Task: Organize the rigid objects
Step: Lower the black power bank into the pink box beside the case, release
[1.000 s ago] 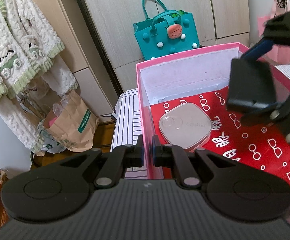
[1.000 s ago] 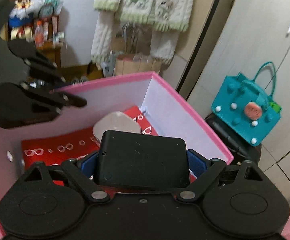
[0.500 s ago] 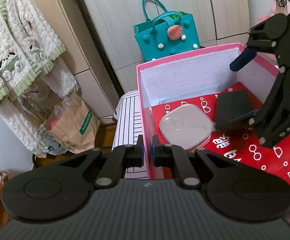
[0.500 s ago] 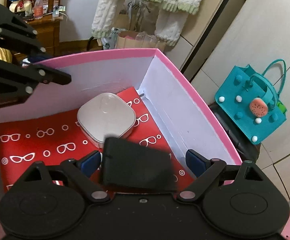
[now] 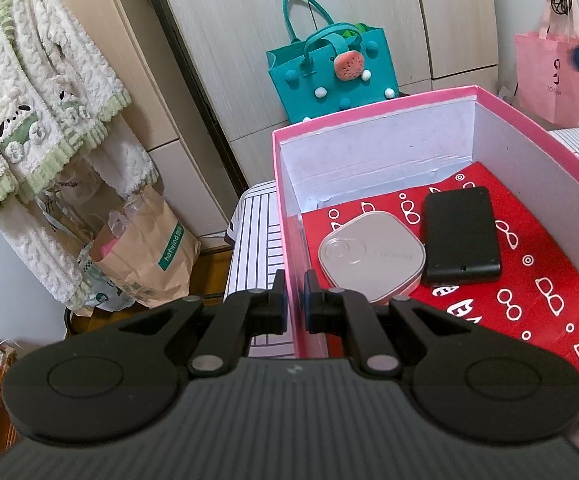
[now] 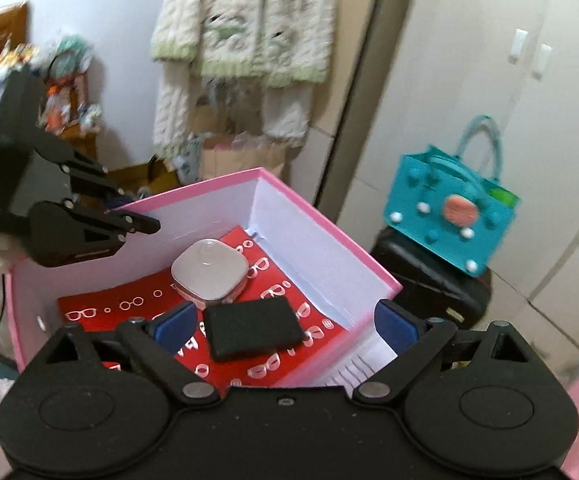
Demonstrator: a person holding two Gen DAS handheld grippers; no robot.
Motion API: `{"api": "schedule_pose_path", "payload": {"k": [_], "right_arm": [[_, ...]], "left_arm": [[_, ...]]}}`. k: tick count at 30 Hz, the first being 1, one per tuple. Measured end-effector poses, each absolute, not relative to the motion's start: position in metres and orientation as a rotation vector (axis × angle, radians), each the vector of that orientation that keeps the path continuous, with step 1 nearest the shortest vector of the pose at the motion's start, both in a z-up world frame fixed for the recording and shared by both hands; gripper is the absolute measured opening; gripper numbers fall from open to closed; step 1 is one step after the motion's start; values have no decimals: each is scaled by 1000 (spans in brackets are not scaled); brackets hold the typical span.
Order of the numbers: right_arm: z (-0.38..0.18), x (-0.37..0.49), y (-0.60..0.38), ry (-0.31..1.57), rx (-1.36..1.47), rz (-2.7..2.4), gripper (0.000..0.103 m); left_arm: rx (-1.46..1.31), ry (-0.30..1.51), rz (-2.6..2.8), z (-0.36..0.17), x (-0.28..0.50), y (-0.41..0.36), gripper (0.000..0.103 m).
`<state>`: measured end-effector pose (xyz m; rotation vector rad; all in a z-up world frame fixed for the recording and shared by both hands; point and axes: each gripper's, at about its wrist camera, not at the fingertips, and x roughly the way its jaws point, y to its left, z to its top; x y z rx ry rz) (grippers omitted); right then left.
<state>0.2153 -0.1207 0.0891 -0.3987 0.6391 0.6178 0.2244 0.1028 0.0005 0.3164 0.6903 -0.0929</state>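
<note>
In my left wrist view, my left hand-held gripper (image 5: 293, 294) pinches the near wall of the pink cardboard box (image 5: 373, 108) at lower centre. Inside, right of centre, the flat black rectangular case (image 5: 459, 236) lies touching the rounded white square device (image 5: 371, 258).

In my right wrist view, my right hand-held gripper (image 6: 285, 320) stands wide and empty above the black case (image 6: 253, 328), lower centre.

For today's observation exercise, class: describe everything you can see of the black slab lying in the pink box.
The black slab is a flat, matte rectangle with rounded corners, plastic by its look, with a small dot near one short edge. It lies flat on the red glasses-print lining inside the pink box, beside the white rounded-square case, close enough that they seem to touch. No tool holds it: the right tool is open above it.
</note>
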Motion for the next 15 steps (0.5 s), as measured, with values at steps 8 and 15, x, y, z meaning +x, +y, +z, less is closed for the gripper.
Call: {"api": "schedule_pose_path", "payload": {"k": [8, 15], "right_arm": [[68, 179, -180, 650, -309, 495, 96], [29, 168, -228, 749, -184, 370, 93]], "left_arm": [[309, 686, -94, 1, 224, 104, 7], [318, 680, -93, 0, 223, 102, 7]]}}
